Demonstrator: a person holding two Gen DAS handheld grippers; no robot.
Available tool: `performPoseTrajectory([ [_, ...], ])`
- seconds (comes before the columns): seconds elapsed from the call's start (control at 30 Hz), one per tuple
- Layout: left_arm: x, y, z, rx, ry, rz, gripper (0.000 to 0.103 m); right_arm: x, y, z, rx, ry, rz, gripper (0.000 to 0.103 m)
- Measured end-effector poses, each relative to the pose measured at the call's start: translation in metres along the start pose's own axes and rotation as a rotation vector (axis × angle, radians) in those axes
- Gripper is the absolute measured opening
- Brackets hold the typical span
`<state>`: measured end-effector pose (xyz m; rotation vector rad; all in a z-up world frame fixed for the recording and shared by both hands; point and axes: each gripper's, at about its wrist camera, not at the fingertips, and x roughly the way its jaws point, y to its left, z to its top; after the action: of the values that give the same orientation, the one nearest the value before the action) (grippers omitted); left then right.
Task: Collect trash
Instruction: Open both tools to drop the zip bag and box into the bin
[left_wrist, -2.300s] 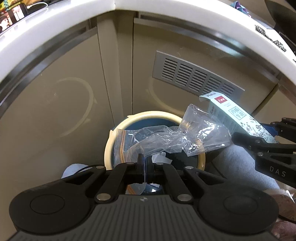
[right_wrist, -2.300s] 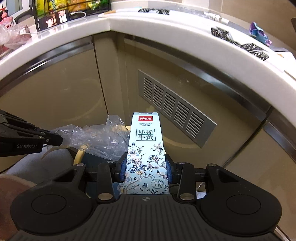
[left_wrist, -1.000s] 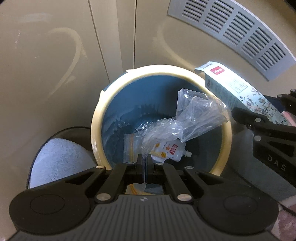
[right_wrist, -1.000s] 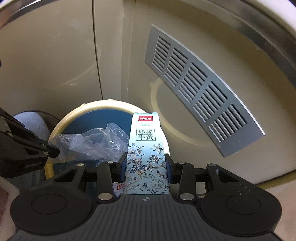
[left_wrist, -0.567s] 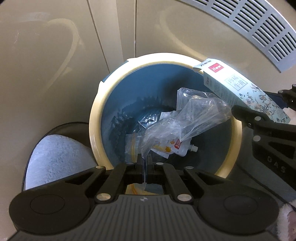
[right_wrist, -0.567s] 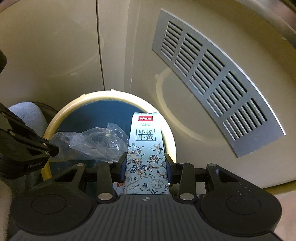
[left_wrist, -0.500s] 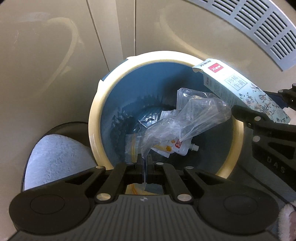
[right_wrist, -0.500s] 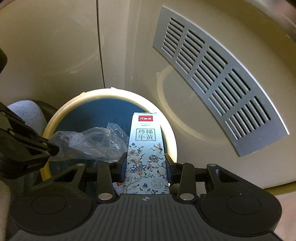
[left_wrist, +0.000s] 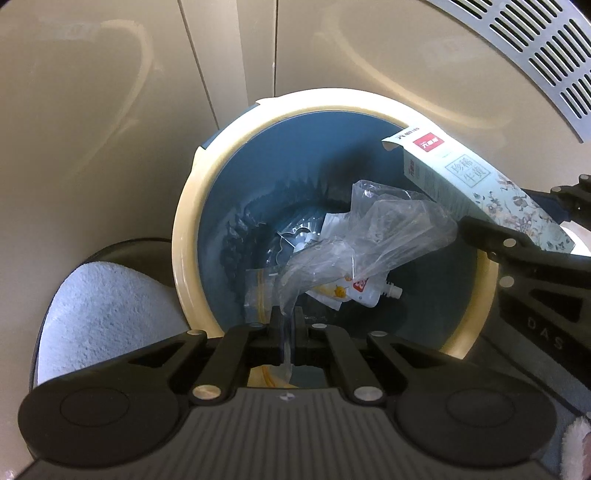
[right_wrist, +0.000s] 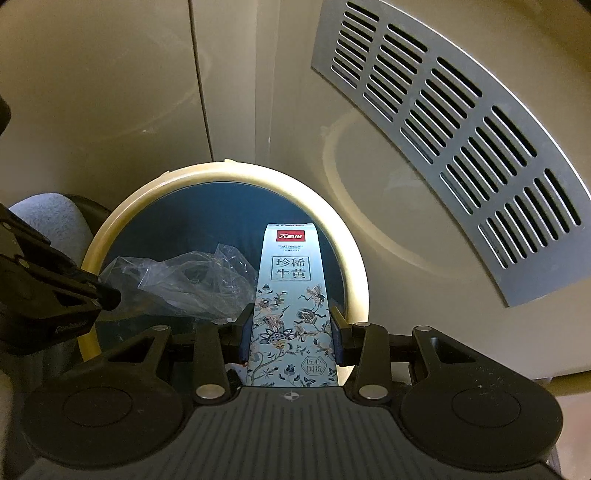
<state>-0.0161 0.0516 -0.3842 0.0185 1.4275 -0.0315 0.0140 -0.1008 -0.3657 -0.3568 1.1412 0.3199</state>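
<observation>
A round trash bin (left_wrist: 186, 236) with a cream rim and blue inside stands on the floor below both grippers; it also shows in the right wrist view (right_wrist: 354, 254). My left gripper (left_wrist: 286, 325) is shut on a crumpled clear plastic bag (left_wrist: 388, 229) that hangs over the bin's opening. My right gripper (right_wrist: 290, 325) is shut on a pale blue flowered carton (right_wrist: 291, 295) with a red label, held over the bin's right side; the carton also shows in the left wrist view (left_wrist: 472, 177). A white pouch (left_wrist: 364, 290) and other scraps lie at the bin's bottom.
Beige cabinet doors (left_wrist: 110, 92) rise right behind the bin. A grey vent grille (right_wrist: 461, 110) sits in the door at the right. A grey fuzzy slipper (left_wrist: 99, 317) lies to the left of the bin.
Both grippers have come down from counter height to just over the bin. In the last half second they edged slightly closer; both grips are unchanged.
</observation>
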Motion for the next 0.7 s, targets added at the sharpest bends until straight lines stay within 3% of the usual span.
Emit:
performPoseTrajectory([
  [0.13,0.003,0.001,0.001,-0.001,0.0,-0.002,0.008,0.007,-0.001,0.001,0.003,0.002,0.0,0.042],
  [0.23,0.001,0.003,0.002,-0.023,-0.013,-0.015,0.042,0.012,-0.001,0.003,0.011,0.003,0.018,0.044],
  [0.27,-0.002,0.004,0.002,-0.031,-0.031,-0.022,0.063,0.012,-0.002,0.002,0.013,0.002,0.03,0.048],
  [0.3,-0.007,0.005,0.002,-0.038,-0.051,-0.025,0.077,0.013,-0.002,0.002,0.013,0.001,0.043,0.059],
  [0.37,-0.014,0.006,0.001,-0.036,-0.081,0.013,0.086,0.012,-0.003,0.002,0.02,-0.009,0.019,0.063],
  [0.43,-0.019,0.01,0.001,-0.041,-0.082,0.002,0.088,0.01,-0.007,0.003,0.046,-0.012,0.017,0.073],
  [0.5,-0.025,0.017,0.0,-0.071,-0.08,-0.012,0.093,0.005,-0.011,0.002,0.066,-0.014,0.024,0.077],
  [0.7,-0.053,0.026,-0.003,-0.119,-0.136,-0.022,0.093,-0.02,-0.011,0.0,0.063,-0.032,0.018,0.085],
])
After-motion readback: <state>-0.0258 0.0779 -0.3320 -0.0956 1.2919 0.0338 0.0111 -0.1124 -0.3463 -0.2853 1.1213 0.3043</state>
